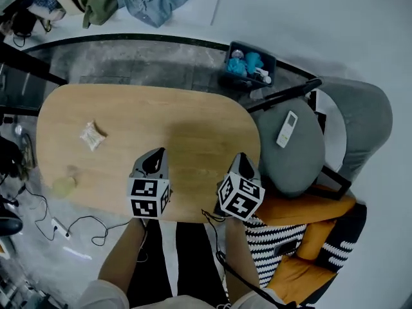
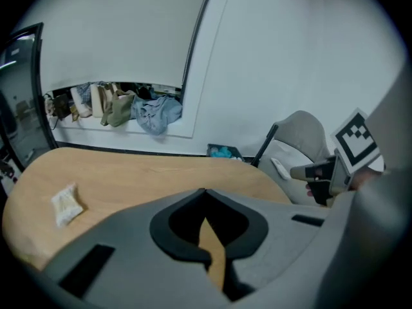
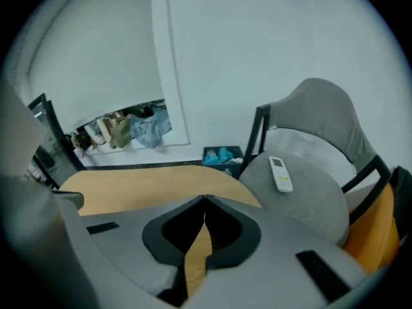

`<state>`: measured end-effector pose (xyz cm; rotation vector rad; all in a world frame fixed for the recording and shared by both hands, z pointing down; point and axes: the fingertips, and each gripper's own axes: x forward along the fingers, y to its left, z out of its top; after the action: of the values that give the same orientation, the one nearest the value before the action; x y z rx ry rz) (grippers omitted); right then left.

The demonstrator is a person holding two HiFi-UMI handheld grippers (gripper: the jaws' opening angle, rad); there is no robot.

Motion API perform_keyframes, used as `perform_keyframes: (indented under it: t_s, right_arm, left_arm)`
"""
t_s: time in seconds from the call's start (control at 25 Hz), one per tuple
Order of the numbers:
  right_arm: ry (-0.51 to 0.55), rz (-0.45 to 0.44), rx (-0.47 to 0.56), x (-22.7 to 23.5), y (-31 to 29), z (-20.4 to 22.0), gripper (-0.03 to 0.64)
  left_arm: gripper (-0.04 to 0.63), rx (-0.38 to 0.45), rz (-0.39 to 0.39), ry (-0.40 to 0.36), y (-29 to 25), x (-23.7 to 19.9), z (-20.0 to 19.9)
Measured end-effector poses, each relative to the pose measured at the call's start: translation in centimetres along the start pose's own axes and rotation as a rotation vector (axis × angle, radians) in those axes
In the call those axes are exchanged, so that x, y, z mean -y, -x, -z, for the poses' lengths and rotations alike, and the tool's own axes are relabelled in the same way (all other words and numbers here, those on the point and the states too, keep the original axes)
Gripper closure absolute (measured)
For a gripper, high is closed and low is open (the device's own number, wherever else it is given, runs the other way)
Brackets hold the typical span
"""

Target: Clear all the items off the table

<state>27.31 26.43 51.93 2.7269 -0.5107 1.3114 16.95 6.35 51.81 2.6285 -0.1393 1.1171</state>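
Farthest left, a pale yellow-green soft lump (image 1: 64, 185) lies close to the near-left rim of the oval light-wood table (image 1: 193, 118); it is too blurred to name. Just beyond it, further in from the edge, is a small white crumpled packet (image 1: 92, 135). By my reading these two are what is left to clear, so you are between picks, with a reach to the left coming next.

Your left gripper (image 1: 158, 154) hangs over the near edge, its claw pressed together with nothing in it. It is the nearer tool to both items. You need to spread the claw before it comes down on the packet, and the wood between them is bare, so the path is open. Take care with the lump: a sideways nudge could tip it over the rim toward the cables on the floor.

Your right gripper (image 1: 242, 159) also has its claw closed and empty, near the table's right end. A grey round padded chair (image 1: 309, 166) stands just beside that end, with a white remote control (image 1: 286, 129) on its seat, off the table. A dark bin (image 1: 270, 62) sits on the floor past the far edge.
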Motion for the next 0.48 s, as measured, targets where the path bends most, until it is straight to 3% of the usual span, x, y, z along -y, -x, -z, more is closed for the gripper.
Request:
perform_keyframes:
  t_s: [0.2,0.48]
  right_arm:
    - [0.097,-0.073,-0.039,-6.7,1.6,2.8,0.592]
    - [0.151,-0.107,-0.086,-11.6,2.1,4.4,0.592]
  left_arm:
    - [0.592,-0.001,-0.039,0.102,3.4,-4.2,2.0]
    - [0.592,-0.017,-0.117,0.174,6.5,-10.4,4.5]
